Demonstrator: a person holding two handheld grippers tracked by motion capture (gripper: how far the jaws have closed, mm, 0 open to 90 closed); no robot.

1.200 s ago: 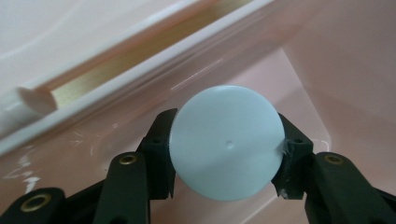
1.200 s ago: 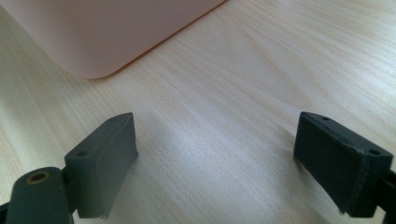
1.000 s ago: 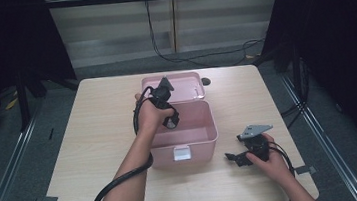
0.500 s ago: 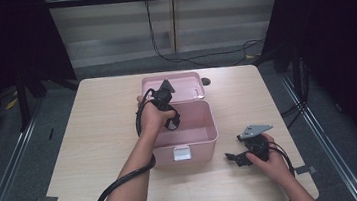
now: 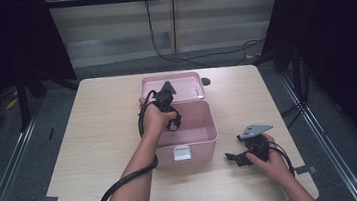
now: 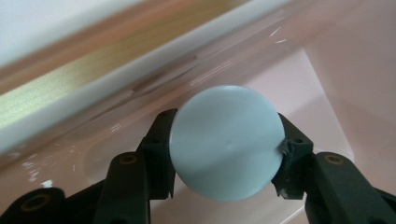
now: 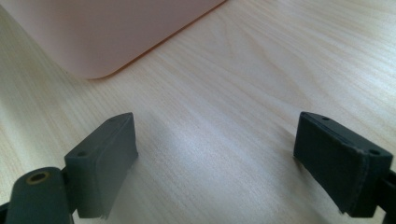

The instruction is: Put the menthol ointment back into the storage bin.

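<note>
A pink box (image 5: pixel 205 135) stands open mid-table, its lid (image 5: pixel 172 87) lying back behind it. My left gripper (image 5: pixel 169 110) hangs over the box's back left part, pointing down into it. In the left gripper view its jaws are shut on a pale blue ball (image 6: pixel 227 142), close above the pink inside of the box (image 6: pixel 322 65). My right gripper (image 5: pixel 234 158) rests low on the table to the right of the box, pointing left toward it. Its jaws stand wide apart over bare wood (image 7: pixel 219 130), the box's pink corner (image 7: pixel 93 42) ahead.
A white latch (image 5: pixel 182 153) sits on the box's front wall. A small dark round spot (image 5: pixel 206 81) lies on the table right of the lid. Black cables trail from both grippers toward the near edge. Dark floor and frame rails surround the table.
My left gripper has dipped slightly lower and nearer over the box. The right gripper has stayed still.
</note>
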